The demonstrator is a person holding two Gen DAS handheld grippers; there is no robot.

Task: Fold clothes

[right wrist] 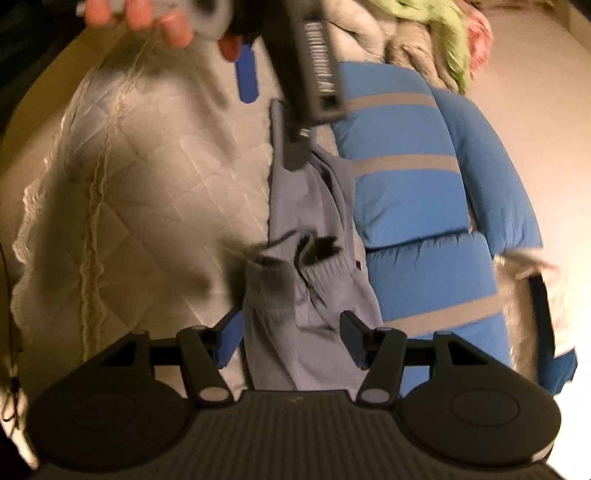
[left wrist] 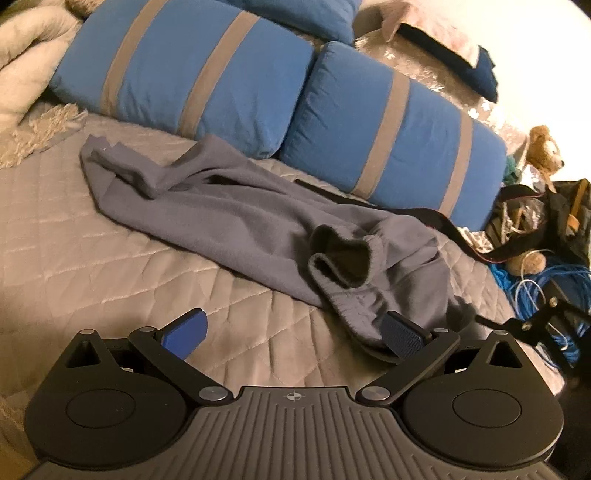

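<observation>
Ahead of the left gripper (left wrist: 293, 334), matt black plastic with textured blue pads, lies soft, fleecy grey trousers (left wrist: 229, 218) on a quilted, faintly shiny bedspread (left wrist: 92, 258). Beyond them sit smooth blue cotton-like pillows (left wrist: 177, 74) and a plush teddy (left wrist: 545, 151).

Person's hand (right wrist: 140, 18) cut off at top edge, motion-blurred.

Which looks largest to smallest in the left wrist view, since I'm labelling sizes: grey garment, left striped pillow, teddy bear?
1. Grey garment, though it lies nearer the camera.
2. Left striped pillow, close behind it in apparent size.
3. Teddy bear, clearly smallest.
</observation>
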